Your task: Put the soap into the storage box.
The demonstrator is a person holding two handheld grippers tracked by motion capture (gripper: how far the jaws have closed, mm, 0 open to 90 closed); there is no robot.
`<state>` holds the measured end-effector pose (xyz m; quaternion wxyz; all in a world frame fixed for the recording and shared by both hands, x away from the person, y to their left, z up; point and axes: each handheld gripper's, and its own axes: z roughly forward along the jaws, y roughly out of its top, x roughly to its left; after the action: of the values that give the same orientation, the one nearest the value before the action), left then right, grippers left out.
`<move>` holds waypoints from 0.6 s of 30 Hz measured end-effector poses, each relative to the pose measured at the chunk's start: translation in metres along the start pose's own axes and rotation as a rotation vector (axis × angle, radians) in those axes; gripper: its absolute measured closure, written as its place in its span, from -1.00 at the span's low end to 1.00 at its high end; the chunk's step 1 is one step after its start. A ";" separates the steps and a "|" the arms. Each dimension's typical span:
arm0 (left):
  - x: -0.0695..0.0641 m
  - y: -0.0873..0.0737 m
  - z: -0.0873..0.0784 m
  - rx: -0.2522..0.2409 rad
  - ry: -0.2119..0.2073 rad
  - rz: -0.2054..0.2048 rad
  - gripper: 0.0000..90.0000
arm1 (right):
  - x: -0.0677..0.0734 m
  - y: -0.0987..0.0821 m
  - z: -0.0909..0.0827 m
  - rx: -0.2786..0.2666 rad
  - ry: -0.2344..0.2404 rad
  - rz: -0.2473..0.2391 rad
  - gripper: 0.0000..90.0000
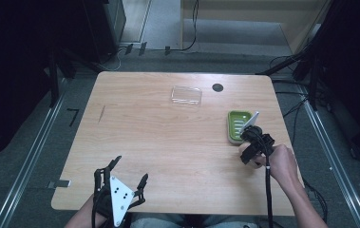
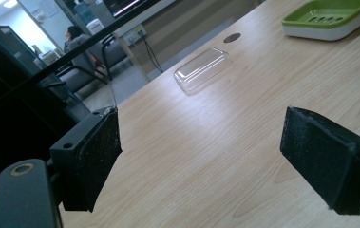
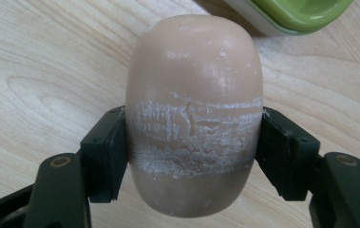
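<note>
- The right claw (image 3: 194,137) pinched an oval, peach-coloured bar of soap (image 3: 194,95) between its two jaws, which pressed on the soap's long sides across a whitish, scuffed band.
- In the high view that right claw (image 1: 252,142) sat just beside the near edge of the green soap dish (image 1: 237,124), over the right part of the wooden desk (image 1: 168,142).
- The left claw (image 1: 129,173) hovered at the desk's near left edge with its jaws spread wide and nothing between them.
- A clear plastic lid (image 1: 186,95) lay flat toward the far side of the desk, well apart from both claws.
- A small dark round hole (image 1: 217,87) sat near that lid.
</note>
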<state>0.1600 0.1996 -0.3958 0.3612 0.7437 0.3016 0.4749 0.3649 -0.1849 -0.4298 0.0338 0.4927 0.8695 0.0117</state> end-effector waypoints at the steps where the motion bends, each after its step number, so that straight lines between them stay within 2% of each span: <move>1: 0.000 0.000 0.000 0.001 -0.001 0.003 -0.69 | 0.000 0.000 0.000 -0.006 0.005 0.010 -0.26; 13: 0.000 0.000 0.000 0.000 -0.001 0.002 -0.69 | -0.006 0.005 -0.008 -0.025 0.009 0.020 -0.26; 18: 0.000 0.000 0.000 -0.001 -0.001 -0.002 -0.69 | -0.010 0.007 -0.009 -0.015 0.009 0.035 -0.26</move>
<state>0.1601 0.1997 -0.3958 0.3622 0.7435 0.3018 0.4744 0.3754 -0.1896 -0.4200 0.0335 0.5075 0.8607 0.0212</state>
